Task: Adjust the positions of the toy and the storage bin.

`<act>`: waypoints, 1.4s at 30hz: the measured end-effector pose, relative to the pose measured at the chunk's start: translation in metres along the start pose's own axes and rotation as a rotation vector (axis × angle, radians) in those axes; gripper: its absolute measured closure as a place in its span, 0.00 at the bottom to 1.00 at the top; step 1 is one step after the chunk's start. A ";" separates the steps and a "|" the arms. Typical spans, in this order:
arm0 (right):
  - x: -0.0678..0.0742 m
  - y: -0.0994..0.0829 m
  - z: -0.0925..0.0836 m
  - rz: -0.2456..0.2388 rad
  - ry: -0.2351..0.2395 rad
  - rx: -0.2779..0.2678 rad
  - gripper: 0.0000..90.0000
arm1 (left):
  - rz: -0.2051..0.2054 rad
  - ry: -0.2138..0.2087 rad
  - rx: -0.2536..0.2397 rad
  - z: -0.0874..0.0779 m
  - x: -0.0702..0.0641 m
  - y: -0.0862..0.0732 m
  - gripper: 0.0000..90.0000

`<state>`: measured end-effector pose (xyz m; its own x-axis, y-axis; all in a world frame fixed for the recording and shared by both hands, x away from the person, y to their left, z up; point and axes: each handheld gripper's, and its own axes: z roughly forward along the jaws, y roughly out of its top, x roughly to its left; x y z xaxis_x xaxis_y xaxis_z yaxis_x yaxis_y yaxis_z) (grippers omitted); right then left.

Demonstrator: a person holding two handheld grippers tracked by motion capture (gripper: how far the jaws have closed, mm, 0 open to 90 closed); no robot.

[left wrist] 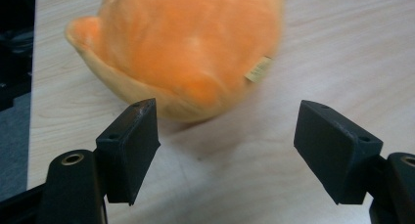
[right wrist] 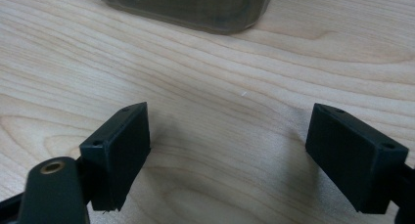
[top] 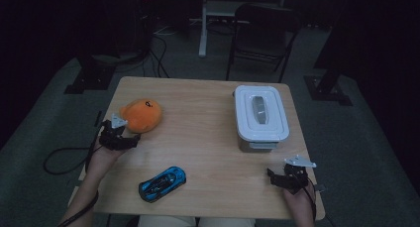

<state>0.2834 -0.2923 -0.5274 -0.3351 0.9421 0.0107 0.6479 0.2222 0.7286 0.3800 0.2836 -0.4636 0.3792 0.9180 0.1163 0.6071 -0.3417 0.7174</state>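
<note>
Left hand-held gripper sits at the left edge of the surface, jaws apart w/ nothing between them. Just ahead of it: the orange plush, lying on the wood near the left side, a bit back from the middle. In the left gripper view the plush bulks up right beyond the 2 black jaws, slightly blurred, a small tan tag on its right flank. The left pad is near the plush's lower rim, but whether they touch can't be told; the right pad stands off it over bare wood. No grip on it.

Right hand-held gripper is at the front right corner of the surface, jaws wide, bare wood between them. In the right gripper view the gap shows plain grain, w/ the lower wall of the box at the top of the frame, well ahead of the pads.

That box is white-lidded, w/ a grey handle recess on top, standing on the right half of the surface, lid on. Blue toy car lies near the front edge, between the 2 hands, angled, apart from both. A forearm comes in under each gripper from the bottom edge. Dark floor beyond, a folding chair behind the surface.
</note>
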 end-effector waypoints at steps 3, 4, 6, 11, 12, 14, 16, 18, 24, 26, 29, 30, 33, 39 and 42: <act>0.000 0.000 0.000 0.000 0.000 0.000 0.18 | -0.027 0.007 0.002 0.010 0.003 0.003 0.28; 0.000 0.000 0.000 0.000 0.000 0.000 0.18 | -0.030 0.012 -0.001 0.012 0.003 0.004 0.29; 0.000 0.000 0.000 0.000 0.000 0.000 0.18 | -0.040 0.006 0.001 0.017 0.003 0.005 0.35; 0.000 0.000 0.000 0.000 0.000 -0.001 0.18 | -0.034 0.077 0.013 0.027 0.002 0.005 0.44; 0.000 0.000 0.000 0.000 0.000 0.000 0.18 | -0.027 0.088 0.014 0.028 0.002 0.005 0.48; 0.000 0.000 0.000 0.000 0.000 0.000 0.18 | -0.013 0.098 0.024 0.029 0.002 0.004 0.52; 0.000 0.000 0.000 0.000 0.000 -0.001 0.18 | -0.013 0.098 0.024 0.029 0.002 0.004 0.54; 0.000 0.000 0.000 0.001 -0.001 0.000 0.18 | 0.009 0.114 0.051 0.028 0.002 0.005 0.71; 0.000 0.000 0.000 0.002 -0.002 -0.001 0.18 | -0.010 0.064 0.035 0.018 0.001 0.004 0.87; 0.000 0.000 0.000 0.003 -0.002 -0.001 0.18 | 0.004 0.071 0.034 0.014 -0.002 0.002 0.88; 0.000 0.000 0.000 0.003 -0.002 -0.001 0.18 | 0.011 0.061 0.037 0.005 -0.007 -0.002 0.88; 0.000 0.000 0.000 0.003 -0.002 -0.001 0.18 | 0.022 0.058 0.039 0.002 -0.009 -0.004 0.88; 0.000 0.000 0.000 0.003 -0.002 -0.001 0.18 | 0.039 0.048 0.033 -0.008 -0.015 -0.012 0.88; 0.000 0.000 0.000 0.003 -0.003 -0.001 0.18 | 0.061 0.028 0.042 -0.028 -0.031 -0.031 0.88; 0.000 0.000 0.000 0.002 -0.004 -0.002 0.18 | 0.065 0.009 0.042 -0.039 -0.040 -0.039 0.87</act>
<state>0.2836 -0.2925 -0.5275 -0.3310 0.9436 0.0100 0.6476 0.2194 0.7297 0.3132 0.2681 -0.4695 0.4126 0.8953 0.1681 0.6100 -0.4086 0.6789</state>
